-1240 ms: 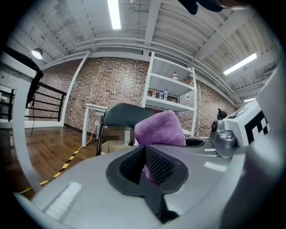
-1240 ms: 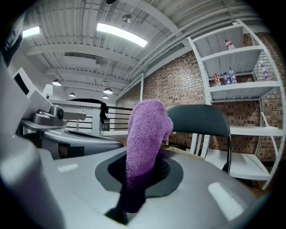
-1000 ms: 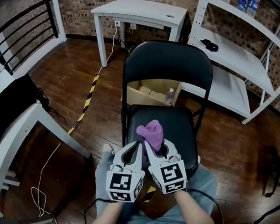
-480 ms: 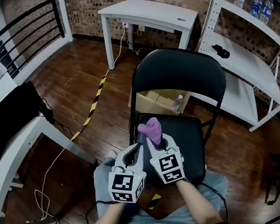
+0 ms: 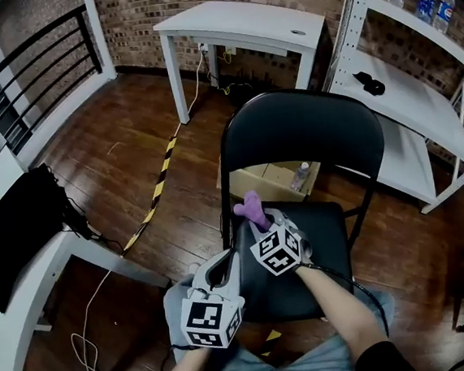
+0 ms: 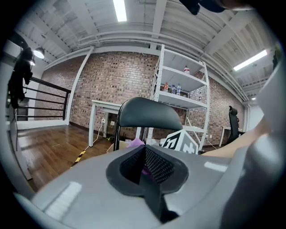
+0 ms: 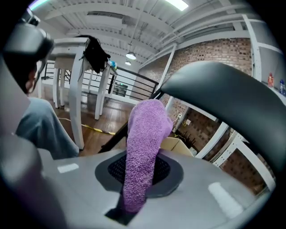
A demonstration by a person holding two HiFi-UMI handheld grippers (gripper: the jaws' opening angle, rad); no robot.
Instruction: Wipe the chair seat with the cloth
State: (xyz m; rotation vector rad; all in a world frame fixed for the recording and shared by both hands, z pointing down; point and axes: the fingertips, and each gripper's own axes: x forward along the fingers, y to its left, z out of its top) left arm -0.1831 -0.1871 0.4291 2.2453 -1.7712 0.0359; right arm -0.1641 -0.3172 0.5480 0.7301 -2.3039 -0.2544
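Two tongs work at the black chair seat (image 5: 323, 237). The right tongs (image 5: 260, 221) pinch the purple cloth (image 5: 252, 206), which stands up out of the closed jaws at the seat's 10 o'clock corner, below the backrest (image 5: 296, 129). The left tongs (image 5: 226, 263), at 7 o'clock from the right pair, have their jaws pressed together on nothing, beside the seat's left edge. Bottles (image 5: 429, 0) on the shelf (image 5: 409, 115) at 2 o'clock carry labels too small to read.

Right tool (image 7: 134, 197) clamps purple cloth (image 7: 145, 147) beside chair back (image 7: 228, 98).
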